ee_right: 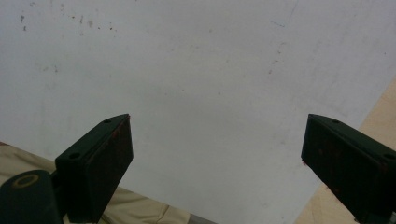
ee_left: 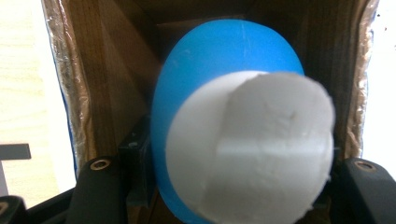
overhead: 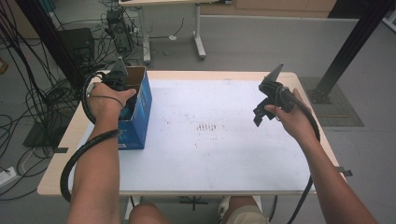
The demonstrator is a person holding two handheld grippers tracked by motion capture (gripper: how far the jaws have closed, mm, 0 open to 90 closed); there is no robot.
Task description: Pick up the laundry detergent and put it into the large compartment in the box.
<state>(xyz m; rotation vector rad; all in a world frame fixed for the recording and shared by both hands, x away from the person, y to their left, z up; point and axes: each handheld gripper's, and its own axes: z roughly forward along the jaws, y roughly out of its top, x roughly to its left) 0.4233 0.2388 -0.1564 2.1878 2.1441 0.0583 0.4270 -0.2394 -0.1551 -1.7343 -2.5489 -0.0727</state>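
High view: we see a person at the tabletop [overhead: 280,77], a gripper in each hand; we use the blue box as our landmark.
Blue box [overhead: 140,116]: open-topped cardboard carton, blue outside, brown inside, standing on the white sheet's left part, near the tabletop's left edge.
White sheet [overhead: 224,140]: covers most of the tabletop; faint dark specks near its middle, well right of the box.
Left gripper [overhead: 122,88]: held by left hand [overhead: 106,100] right over the box's open top, pointing down into it; its cable loops off left of the box.
Left jaws: clenched on a blue-and-white object, w/ a black jaw showing on either side of it in the left gripper view.
Held object [ee_left: 243,140]: rounded blue body w/ a rough white foam-like face toward the camera; it sits inside the box, brown walls all round it. We can't tell if it touches the box floor.
Box walls, left gripper view: brown corrugated inside, shiny tape along both top rims.
Right gripper [overhead: 262,113]: held by right hand [overhead: 292,116] well right of the box, above the sheet's right part, tilted down.
Right jaws: released, standing wide apart w/ nothing between them; bare white sheet behind them in the right gripper view.
Floor: grey, w/ a tangle of black cables [overhead: 28,98] left of the box, beyond the tabletop edge.
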